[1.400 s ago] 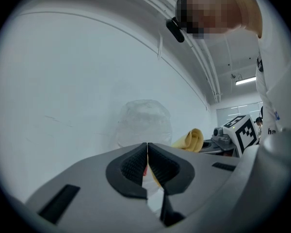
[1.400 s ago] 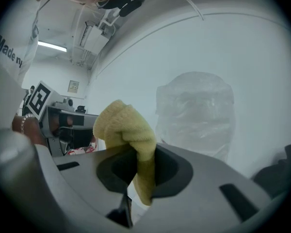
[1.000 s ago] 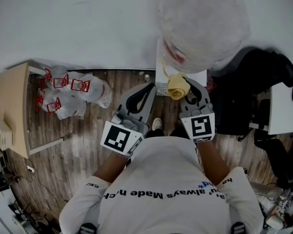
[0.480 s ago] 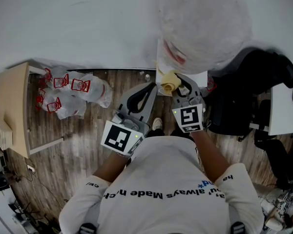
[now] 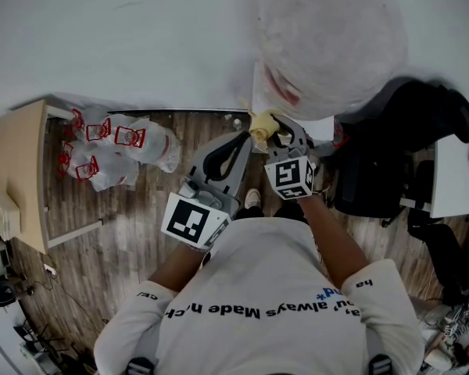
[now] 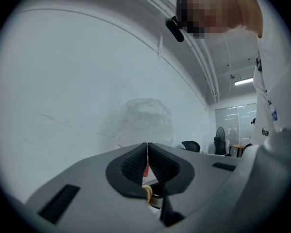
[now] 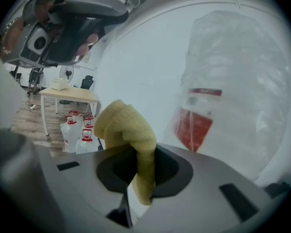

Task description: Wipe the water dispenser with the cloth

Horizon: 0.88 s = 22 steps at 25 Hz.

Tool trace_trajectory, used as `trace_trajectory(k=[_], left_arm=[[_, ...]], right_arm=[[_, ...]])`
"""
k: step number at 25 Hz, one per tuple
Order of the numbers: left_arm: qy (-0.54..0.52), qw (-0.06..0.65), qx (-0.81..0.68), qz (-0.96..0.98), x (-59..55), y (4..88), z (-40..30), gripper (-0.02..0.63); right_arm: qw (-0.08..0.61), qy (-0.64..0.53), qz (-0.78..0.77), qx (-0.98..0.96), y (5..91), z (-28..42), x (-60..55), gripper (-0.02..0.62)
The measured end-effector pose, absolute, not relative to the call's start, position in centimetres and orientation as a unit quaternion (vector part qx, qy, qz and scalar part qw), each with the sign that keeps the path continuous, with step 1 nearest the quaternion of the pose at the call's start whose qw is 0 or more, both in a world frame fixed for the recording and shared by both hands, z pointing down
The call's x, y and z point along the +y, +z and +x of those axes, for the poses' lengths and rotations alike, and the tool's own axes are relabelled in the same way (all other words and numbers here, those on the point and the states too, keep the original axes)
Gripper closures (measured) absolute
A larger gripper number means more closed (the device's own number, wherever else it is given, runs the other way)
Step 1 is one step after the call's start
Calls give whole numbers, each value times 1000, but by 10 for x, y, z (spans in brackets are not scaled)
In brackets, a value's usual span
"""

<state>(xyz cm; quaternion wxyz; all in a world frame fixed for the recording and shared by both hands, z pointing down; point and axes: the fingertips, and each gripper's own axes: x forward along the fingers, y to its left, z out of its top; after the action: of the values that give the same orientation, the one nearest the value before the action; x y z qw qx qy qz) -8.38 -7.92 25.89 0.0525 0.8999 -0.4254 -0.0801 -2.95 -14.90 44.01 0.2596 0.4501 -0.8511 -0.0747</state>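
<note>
The water dispenser's big bottle, wrapped in clear plastic with a red label, stands against the white wall; a strip of the white dispenser body shows below it. My right gripper is shut on a bunched yellow cloth and holds it against the dispenser's left front corner. In the right gripper view the cloth bulges up from between the jaws, with the bottle close behind. My left gripper hangs just left of it, shut and empty, its pads touching.
A light wooden table stands at the left. Several plastic water jugs with red labels lie on the wooden floor beside it. A black office chair and a white desk are to the right of the dispenser.
My right gripper has carried the cloth leftward and toward the wall, from under the bottle to the dispenser's left corner. The left gripper has stayed still.
</note>
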Motion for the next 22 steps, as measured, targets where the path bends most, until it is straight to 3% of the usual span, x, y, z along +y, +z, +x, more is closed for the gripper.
trace_trajectory(k=[22], left_arm=[[-68, 63, -432, 897, -94, 269, -89, 583]], right_arm=[[373, -90, 431, -817, 550, -48, -206, 534]])
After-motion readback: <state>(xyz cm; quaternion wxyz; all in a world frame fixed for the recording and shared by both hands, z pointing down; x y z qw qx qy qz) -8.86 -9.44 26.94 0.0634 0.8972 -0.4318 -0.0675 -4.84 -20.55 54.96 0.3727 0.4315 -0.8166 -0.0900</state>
